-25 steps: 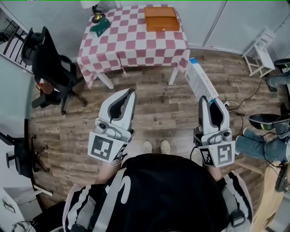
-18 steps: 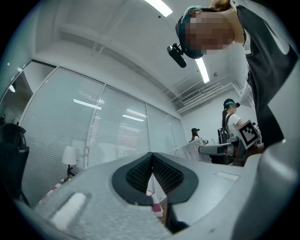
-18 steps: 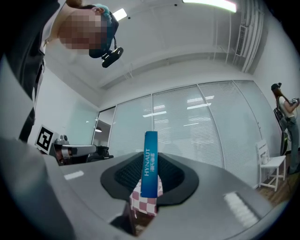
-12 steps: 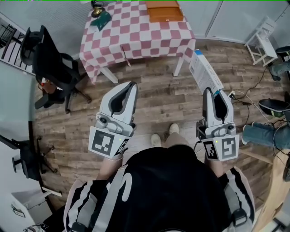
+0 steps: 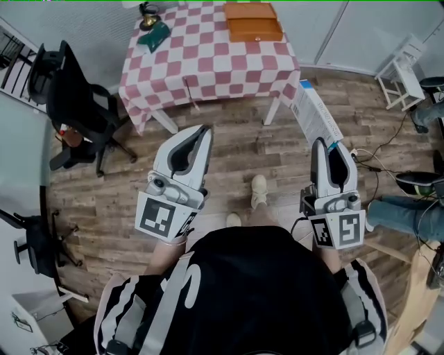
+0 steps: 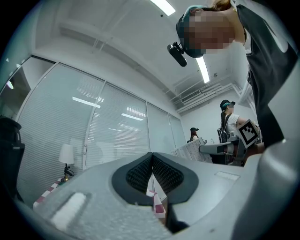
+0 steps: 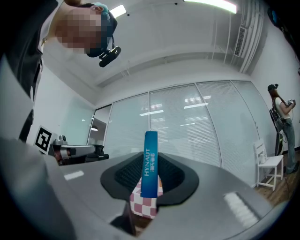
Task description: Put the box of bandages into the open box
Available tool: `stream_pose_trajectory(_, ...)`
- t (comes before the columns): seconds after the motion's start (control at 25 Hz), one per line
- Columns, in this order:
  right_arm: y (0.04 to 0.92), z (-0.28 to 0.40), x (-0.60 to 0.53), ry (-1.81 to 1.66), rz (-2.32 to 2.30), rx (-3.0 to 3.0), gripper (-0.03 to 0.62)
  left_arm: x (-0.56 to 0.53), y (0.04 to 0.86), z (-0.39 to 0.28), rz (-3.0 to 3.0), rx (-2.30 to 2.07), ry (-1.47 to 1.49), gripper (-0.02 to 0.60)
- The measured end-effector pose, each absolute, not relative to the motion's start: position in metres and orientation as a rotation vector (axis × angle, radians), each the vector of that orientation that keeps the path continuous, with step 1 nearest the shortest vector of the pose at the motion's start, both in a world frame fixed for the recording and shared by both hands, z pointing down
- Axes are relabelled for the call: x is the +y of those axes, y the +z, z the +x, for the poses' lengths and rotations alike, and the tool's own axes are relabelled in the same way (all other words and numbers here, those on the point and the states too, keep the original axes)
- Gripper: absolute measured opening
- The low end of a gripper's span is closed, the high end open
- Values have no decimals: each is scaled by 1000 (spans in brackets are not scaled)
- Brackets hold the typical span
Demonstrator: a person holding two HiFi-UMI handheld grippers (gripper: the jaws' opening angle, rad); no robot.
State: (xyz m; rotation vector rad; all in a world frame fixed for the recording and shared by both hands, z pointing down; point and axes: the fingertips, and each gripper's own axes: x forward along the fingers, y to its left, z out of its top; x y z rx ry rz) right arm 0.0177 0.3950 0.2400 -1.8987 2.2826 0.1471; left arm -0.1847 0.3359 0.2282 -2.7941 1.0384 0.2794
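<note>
Our right tongs point(image 5: 327, 144) pinch the bandage box point(image 5: 316, 116); our left tongs point(image 5: 202, 132) sit closed and empty, both short of the counter point(image 5: 208, 66) bearing the open box point(image 5: 254, 21).

Pink-checked tablecloth point(image 5: 208, 59), orange box point(image 5: 254, 21), blue-edged bandage box point(image 5: 316, 116)

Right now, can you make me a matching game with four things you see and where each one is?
Things:
1. box of bandages
2. orange box
3. black chair
4. white chair

Places:
A. on the checkered table
B. on the floor, right of the table
C. clamped in the right tool
D. on the floor, left of the table

Pairs: 1-C, 2-A, 3-D, 4-B
</note>
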Motion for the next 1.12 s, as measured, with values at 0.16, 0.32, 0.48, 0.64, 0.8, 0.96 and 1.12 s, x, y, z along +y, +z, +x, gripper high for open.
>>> stream_pose_trajectory(0.16,236,29,368,165,-1867,2294,84,311,227,-172,-2782,1046,283,0)
stream_pose_trajectory(0.32,236,43,336,162,-1844,2306,84,281,224,-157,-2770,1060,289,0)
stream_pose_trajectory(0.48,235,58,306,163,-1831,2313,84,254,221,-143,-2751,1062,297,0)
stream_pose_trajectory(0.64,231,69,276,163,-1815,2317,84,225,217,-131,-2741,1078,297,0)
stream_pose_trajectory(0.8,229,81,251,163,-1803,2325,84,201,214,-120,-2732,1096,288,0)
stream_pose_trajectory(0.96,228,93,226,152,-1787,2333,84,178,214,-109,-2727,1119,278,0)
stream_pose_trajectory(1.12,226,103,204,155,-1762,2351,84,159,211,-98,-2712,1136,307,0)
